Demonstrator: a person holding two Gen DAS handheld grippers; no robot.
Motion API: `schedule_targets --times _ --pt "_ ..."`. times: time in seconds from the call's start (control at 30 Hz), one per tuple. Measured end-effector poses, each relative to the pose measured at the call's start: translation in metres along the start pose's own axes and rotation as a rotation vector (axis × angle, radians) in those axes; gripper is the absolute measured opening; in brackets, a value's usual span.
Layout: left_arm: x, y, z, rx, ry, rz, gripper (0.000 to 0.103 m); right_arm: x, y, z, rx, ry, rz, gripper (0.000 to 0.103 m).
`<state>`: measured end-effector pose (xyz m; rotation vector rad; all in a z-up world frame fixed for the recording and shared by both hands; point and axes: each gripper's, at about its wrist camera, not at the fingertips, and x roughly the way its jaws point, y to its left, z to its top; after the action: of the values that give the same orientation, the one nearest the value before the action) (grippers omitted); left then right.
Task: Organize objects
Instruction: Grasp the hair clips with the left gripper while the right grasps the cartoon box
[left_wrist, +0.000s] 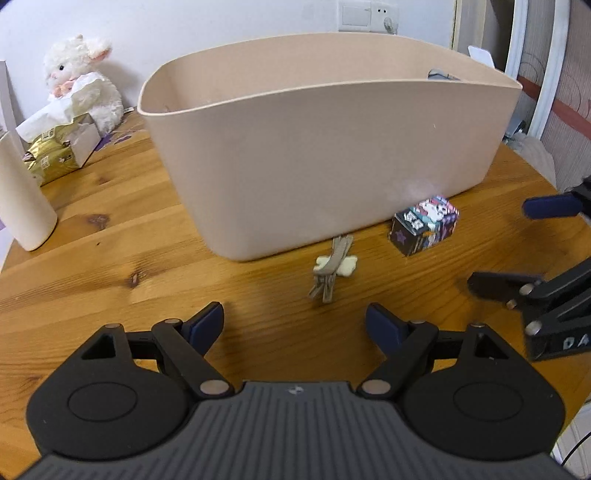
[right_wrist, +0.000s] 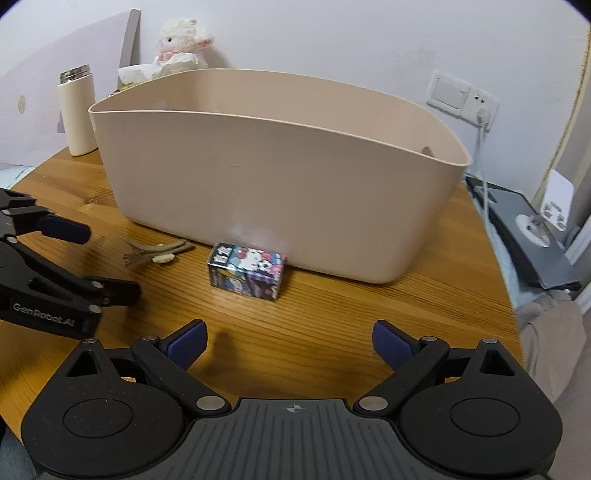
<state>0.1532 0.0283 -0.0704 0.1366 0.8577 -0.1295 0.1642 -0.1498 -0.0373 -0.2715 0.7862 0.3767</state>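
Left wrist view: left gripper (left_wrist: 294, 326) spread wide, empty, over bare wooden table (left_wrist: 110, 258). Hair clip (left_wrist: 332, 269) just ahead, touching or nearly touching the foot of the beige storage bin (left_wrist: 314, 155). Small printed box (left_wrist: 424, 225) to its right, near the bin wall. Right gripper (left_wrist: 517, 251) at the right edge, wide too.

Right wrist view: right gripper (right_wrist: 290, 341) wide, holding nothing; printed box (right_wrist: 247, 271) straight ahead, open tabletop between. Table rim (right_wrist: 506, 288) curving close at right.
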Motion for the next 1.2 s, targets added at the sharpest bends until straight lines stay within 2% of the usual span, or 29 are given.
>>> schedule_targets --times 0.27,0.37,0.43,0.53,0.67,0.77,0.83,0.9,1.2 --pt "0.01 0.011 0.005 -0.01 -0.03 -0.044 0.085 0.019 0.006 0.012 0.014 -0.014 0.039 0.097" --pt "0.014 0.018 0.007 -0.028 -0.04 -0.048 0.082 0.025 0.008 0.016 0.023 -0.017 0.046 0.095" --pt "0.014 0.019 0.008 -0.028 -0.047 -0.05 0.078 0.03 0.008 0.018 0.035 -0.017 0.053 0.094" --pt "0.014 0.02 0.009 -0.033 -0.056 -0.048 0.071 0.038 0.008 0.02 0.057 -0.006 0.055 0.086" --pt "0.011 0.014 0.009 0.021 -0.079 -0.099 0.042 0.044 0.009 0.02 0.08 -0.012 0.058 0.075" --pt "0.011 0.009 0.011 0.065 -0.082 -0.121 0.032 0.044 0.012 0.022 0.078 -0.014 0.062 0.061" --pt "0.012 0.009 0.011 0.054 -0.074 -0.153 0.022 0.043 0.015 0.022 0.071 -0.018 0.067 0.051" --pt "0.012 0.009 0.011 0.04 -0.074 -0.158 0.017 0.041 0.017 0.021 0.066 -0.019 0.065 0.049" --pt "0.005 0.012 0.005 -0.02 -0.071 -0.135 0.016 0.023 0.016 0.012 0.058 -0.035 0.056 0.048"
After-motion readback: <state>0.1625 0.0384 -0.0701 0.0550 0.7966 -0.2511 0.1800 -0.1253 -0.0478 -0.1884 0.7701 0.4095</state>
